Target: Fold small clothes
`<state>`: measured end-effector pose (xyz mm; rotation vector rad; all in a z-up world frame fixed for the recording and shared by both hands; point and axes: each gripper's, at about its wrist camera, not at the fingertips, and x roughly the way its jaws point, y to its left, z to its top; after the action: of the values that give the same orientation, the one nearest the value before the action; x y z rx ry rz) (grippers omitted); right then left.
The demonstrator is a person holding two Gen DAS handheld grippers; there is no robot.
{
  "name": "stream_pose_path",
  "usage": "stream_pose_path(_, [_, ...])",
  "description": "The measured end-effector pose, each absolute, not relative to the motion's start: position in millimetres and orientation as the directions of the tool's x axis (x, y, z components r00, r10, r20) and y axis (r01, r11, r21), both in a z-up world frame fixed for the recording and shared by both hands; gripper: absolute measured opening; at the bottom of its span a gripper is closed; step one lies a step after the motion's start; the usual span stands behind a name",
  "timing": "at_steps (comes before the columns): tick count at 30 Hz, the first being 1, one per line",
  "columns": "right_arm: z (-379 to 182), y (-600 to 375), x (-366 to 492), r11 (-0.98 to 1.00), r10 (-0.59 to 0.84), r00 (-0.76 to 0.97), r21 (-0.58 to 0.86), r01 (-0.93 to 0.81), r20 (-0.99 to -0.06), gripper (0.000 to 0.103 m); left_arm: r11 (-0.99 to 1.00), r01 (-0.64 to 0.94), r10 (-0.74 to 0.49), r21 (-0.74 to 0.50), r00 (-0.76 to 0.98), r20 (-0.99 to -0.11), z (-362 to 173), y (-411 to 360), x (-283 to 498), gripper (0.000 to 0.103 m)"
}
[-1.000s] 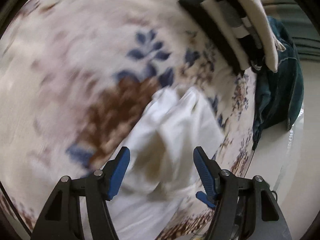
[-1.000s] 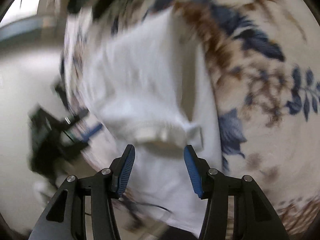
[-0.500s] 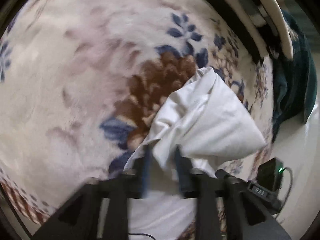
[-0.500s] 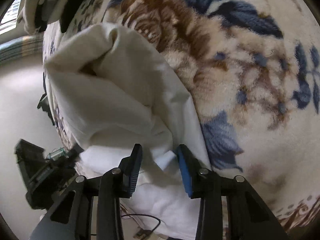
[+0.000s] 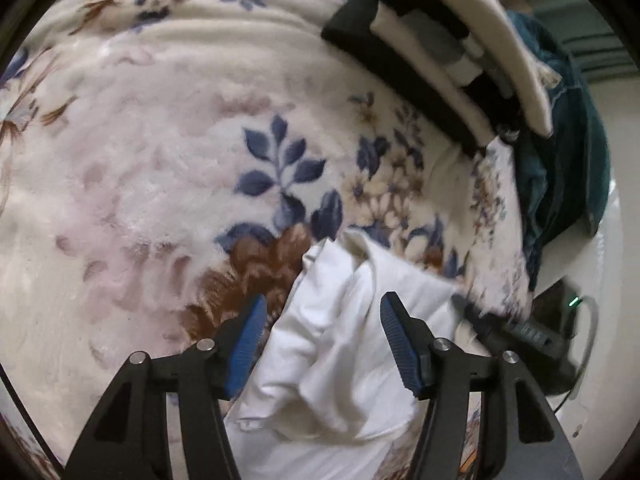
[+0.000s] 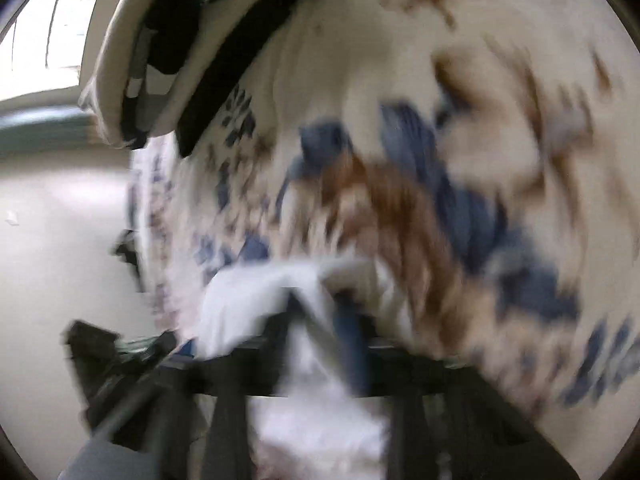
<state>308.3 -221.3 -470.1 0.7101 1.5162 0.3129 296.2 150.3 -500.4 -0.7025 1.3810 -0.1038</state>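
A small white garment (image 5: 344,344) lies bunched on a floral fleece blanket (image 5: 168,152), near the bed's right edge. My left gripper (image 5: 320,336) is open, its blue pads on either side of the white cloth and just above it. In the blurred right wrist view the right gripper (image 6: 320,312) has its jaws close together with a fold of the white garment (image 6: 256,300) between them. The other gripper's black body (image 5: 516,332) shows at the garment's right side in the left wrist view.
A stack of folded black, white and cream clothes (image 5: 440,40) sits at the far right of the blanket, also in the right wrist view (image 6: 168,52). A teal cloth (image 5: 560,168) hangs over the bed's edge. A pale floor (image 6: 60,240) lies beyond the edge.
My left gripper, closed on the garment half a second ago, has opened and let it go. My right gripper has closed on the cloth and is moving fast, blurring its view.
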Motion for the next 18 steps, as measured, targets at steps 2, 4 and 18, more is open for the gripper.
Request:
stream_pose_path(2, [-464,-213,326,0.803,0.556,0.091,0.562,0.198,-0.826,0.012,0.807,-0.306,-0.469,-0.505,0.187,-0.863,-503,147,286,0.057])
stream_pose_path(4, [-462,-212,329,0.794,0.566,0.073,0.567,0.219,-0.821,0.013,0.826,-0.297,-0.455,-0.479,0.151,-0.878,-505,144,269,0.057])
stream_pose_path(18, [-495,-227,211,0.756,0.612,-0.098,0.545,0.362,-0.785,0.053,0.912,-0.327,-0.247,-0.247,0.041,-0.968,-538,114,205,0.057])
